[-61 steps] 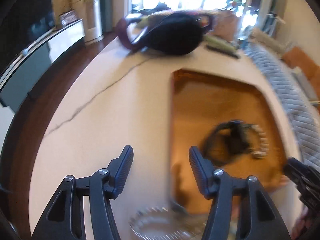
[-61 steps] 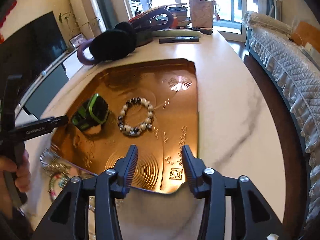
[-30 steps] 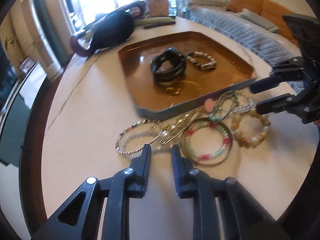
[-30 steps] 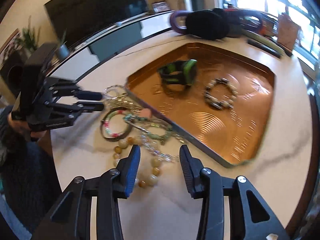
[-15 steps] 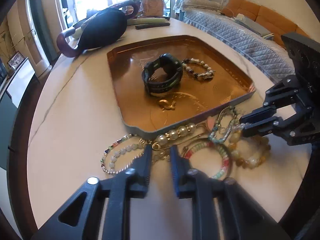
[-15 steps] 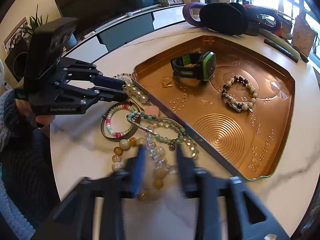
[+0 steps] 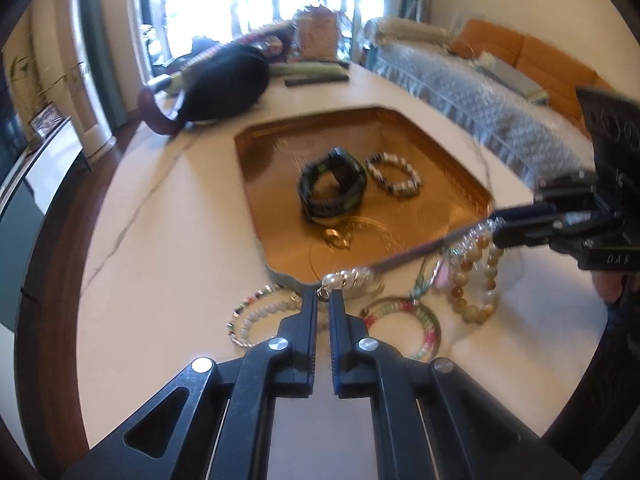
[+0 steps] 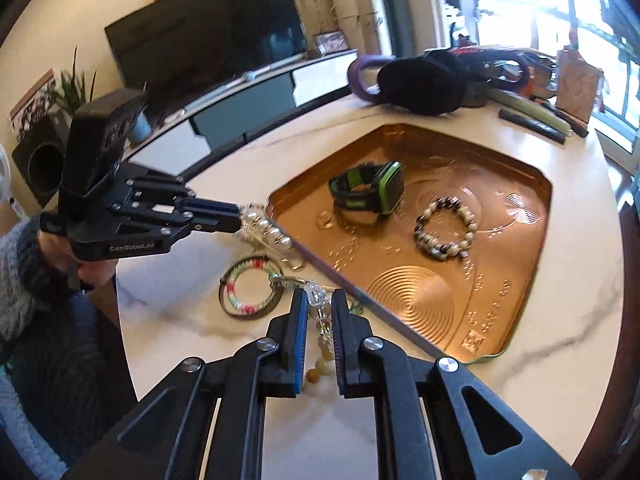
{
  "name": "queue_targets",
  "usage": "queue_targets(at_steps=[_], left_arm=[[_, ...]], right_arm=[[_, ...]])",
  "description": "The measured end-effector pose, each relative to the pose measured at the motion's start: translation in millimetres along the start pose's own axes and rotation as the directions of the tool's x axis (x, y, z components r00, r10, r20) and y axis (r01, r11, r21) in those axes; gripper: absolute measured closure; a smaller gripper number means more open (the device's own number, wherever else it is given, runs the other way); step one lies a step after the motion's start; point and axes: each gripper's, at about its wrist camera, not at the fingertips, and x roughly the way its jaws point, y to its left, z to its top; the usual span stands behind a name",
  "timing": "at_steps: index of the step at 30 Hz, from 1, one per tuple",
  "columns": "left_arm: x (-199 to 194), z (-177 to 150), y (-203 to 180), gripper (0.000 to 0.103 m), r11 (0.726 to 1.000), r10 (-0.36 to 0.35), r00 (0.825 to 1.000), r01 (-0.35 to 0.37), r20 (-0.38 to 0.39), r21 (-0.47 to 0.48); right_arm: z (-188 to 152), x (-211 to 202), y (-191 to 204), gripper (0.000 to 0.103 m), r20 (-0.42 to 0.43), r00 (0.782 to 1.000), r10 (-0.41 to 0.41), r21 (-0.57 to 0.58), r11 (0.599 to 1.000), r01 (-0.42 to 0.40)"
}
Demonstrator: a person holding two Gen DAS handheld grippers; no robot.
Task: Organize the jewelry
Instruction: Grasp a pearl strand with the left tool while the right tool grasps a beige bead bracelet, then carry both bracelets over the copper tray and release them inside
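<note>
— step in hand? looked like a double pickup from the loose pile beside the copper tray (image 8: 516, 320), judged from both tools pinching at once.

— left gripper (image 7: 323, 296): narrowed almost to nothing, nipped on the end ring of the pearl pin (image 7: 350, 278), right at the tray's near rim. same pin seen from the other side (image 8: 268, 232), lying along the tray edge, part lifted or not could not be told.

— and the right gripper (image 8: 319, 300)?

— closed down on the clear crystal bead strand (image 8: 318, 306), with the amber bead bracelet (image 7: 476, 276) hanging or trailing below it. whether linked or merely tangled, could not be told.

— next move?

— probably a slow lift and a carry over the rim into the tray. called for care: strands overlapped, so a snag on the pink-and-green beaded bangle (image 8: 250, 286) seemed likely.

— already in the tray?

— black-and-green watch (image 8: 370, 192) near the middle, black-and-white bead bracelet (image 8: 446, 232) just beside it, a small gold piece (image 7: 338, 238) nearer the front edge.

— left on the marble table (image 7: 168, 248)?

— a thin multicoloured bead bracelet (image 7: 256, 316) beside the left fingers, the bangle, some blurred pink-and-green bits. a fair part of the sorting seemingly yet to do.
</note>
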Motion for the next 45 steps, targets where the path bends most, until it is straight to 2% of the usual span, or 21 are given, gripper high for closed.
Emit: queue_targets(at_steps=[4,5,8,9,12,14,18,21,22,24,27,30,32,33,34,35,38,42,44,45], left_arm=[[-13.8,6.2,6.4,0.100,0.998,-0.024,0.999,0.026,0.038,-0.053],[-16.0,6.7,6.2,0.100,0.998,-0.018,0.999,0.021,0.044,-0.057],[-20.0,6.5,4.0,0.100,0.998,-0.025,0.998,0.028,0.051,-0.059],[-22.2,7.0,3.1,0.100,0.998,-0.026,0.998,0.029,0.055,-0.057],[-30.9,8.4,2.4,0.100,0.997,-0.032,0.996,0.037,0.080,-0.070],[-35.8,10.0,1.3,0.100,0.996,-0.044,0.995,0.051,0.092,-0.072],[-33.8,9.1,-4.6,0.100,0.997,-0.042,0.996,0.047,0.081,-0.057],[-27.7,6.2,-12.5,0.100,0.999,-0.030,0.998,0.031,0.056,-0.023],[-23.4,4.6,-14.9,0.100,1.000,-0.021,0.999,0.022,0.035,-0.007],[-13.9,-1.1,-16.4,0.099,1.000,-0.016,1.000,0.016,-0.007,0.016],[1.9,-12.5,-14.0,0.095,1.000,0.013,0.997,-0.011,-0.080,0.028],[9.4,-19.7,-5.2,0.084,1.000,-0.013,0.993,0.013,-0.114,-0.005],[11.0,-22.9,-2.6,0.079,1.000,-0.022,0.993,0.021,-0.119,-0.006],[12.6,-24.1,-2.1,0.076,0.999,-0.040,0.991,0.040,-0.128,-0.006],[15.4,-25.6,-2.1,0.074,0.999,-0.048,0.989,0.048,-0.143,-0.002],[18.0,-27.6,-3.4,0.074,0.999,-0.045,0.987,0.047,-0.156,0.006],[24.4,-32.6,-7.7,0.074,0.998,-0.030,0.983,0.039,-0.180,0.043],[26.7,-30.9,-6.0,0.073,0.998,-0.018,0.987,0.028,-0.161,0.062],[28.0,-28.1,-3.1,0.075,0.998,-0.019,0.986,0.029,-0.164,0.056],[28.1,-26.5,-2.3,0.088,0.998,-0.014,0.986,0.024,-0.167,0.058]], right_arm=[[4.2,-10.4,-11.0,0.092,0.054,0.995,0.082,0.094,0.992,-0.087],[4.9,-9.3,-12.7,0.092,0.046,0.995,0.094,0.105,0.990,-0.098],[2.7,-1.6,-14.9,0.092,0.007,0.999,0.045,0.109,0.993,-0.045],[2.0,-0.3,-13.8,0.091,-0.002,0.998,0.063,0.099,0.993,-0.062],[4.1,-9.3,-6.2,0.092,0.043,0.998,0.034,0.056,0.998,-0.037],[6.9,-12.9,-5.9,0.092,0.057,0.996,0.067,0.056,0.996,-0.071],[0.1,9.8,-4.0,0.091,-0.054,0.999,-0.009,0.017,1.000,0.010],[-4.5,22.6,-7.9,0.086,-0.115,0.990,-0.085,0.006,0.996,0.086],[-4.0,22.2,-11.0,0.072,-0.118,0.989,-0.092,0.016,0.995,0.094],[-4.3,10.9,-12.8,0.056,-0.074,0.994,-0.086,0.021,0.996,0.088],[-5.6,-8.0,-8.7,0.056,-0.014,0.999,-0.048,0.012,0.999,0.048],[-10.8,0.4,11.3,0.060,-0.052,0.999,-0.006,-0.064,0.998,0.003],[-15.4,13.4,26.9,0.074,-0.101,0.995,0.003,-0.130,0.991,-0.016],[-18.4,19.4,32.7,0.086,-0.125,0.992,0.001,-0.155,0.988,-0.021],[-20.5,24.1,37.0,0.091,-0.141,0.990,-0.010,-0.180,0.983,-0.016],[-21.9,27.3,40.5,0.091,-0.143,0.989,-0.032,-0.206,0.979,0.002],[-24.8,31.9,38.4,0.091,-0.165,0.986,-0.025,-0.205,0.979,-0.009],[-28.2,43.0,34.9,0.090,-0.209,0.976,-0.064,-0.206,0.978,0.020],[-27.7,43.9,35.2,0.088,-0.202,0.976,-0.083,-0.219,0.975,0.037],[-26.9,45.0,34.6,0.088,-0.201,0.976,-0.081,-0.217,0.975,0.037]])
